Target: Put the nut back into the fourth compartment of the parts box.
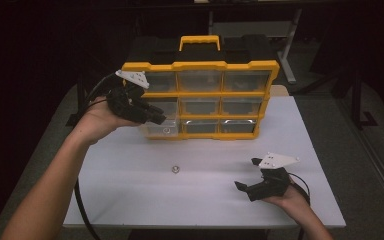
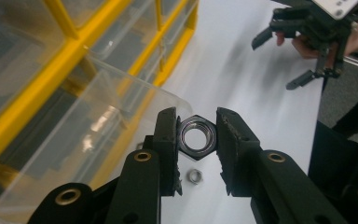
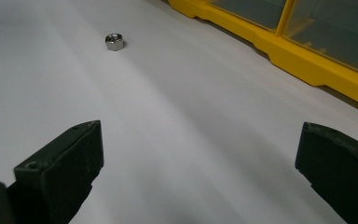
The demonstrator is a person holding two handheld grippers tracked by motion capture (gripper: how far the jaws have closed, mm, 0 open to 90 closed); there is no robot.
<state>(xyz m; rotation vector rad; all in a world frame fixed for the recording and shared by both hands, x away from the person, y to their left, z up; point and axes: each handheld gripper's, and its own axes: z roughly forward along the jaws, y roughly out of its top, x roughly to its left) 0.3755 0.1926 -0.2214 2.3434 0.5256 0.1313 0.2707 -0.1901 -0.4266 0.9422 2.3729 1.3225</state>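
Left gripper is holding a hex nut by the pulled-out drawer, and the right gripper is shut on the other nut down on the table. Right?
Not quite. The right gripper is open and holds nothing; in the right gripper view the second nut lies loose on the table, well ahead of it. The left gripper does hold a hex nut by the drawer.

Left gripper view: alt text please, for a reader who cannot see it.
The left gripper pinches a dark hex nut between its black jaws, beside a pulled-out clear drawer of the yellow organizer. A smaller silver nut lies on the white table below.
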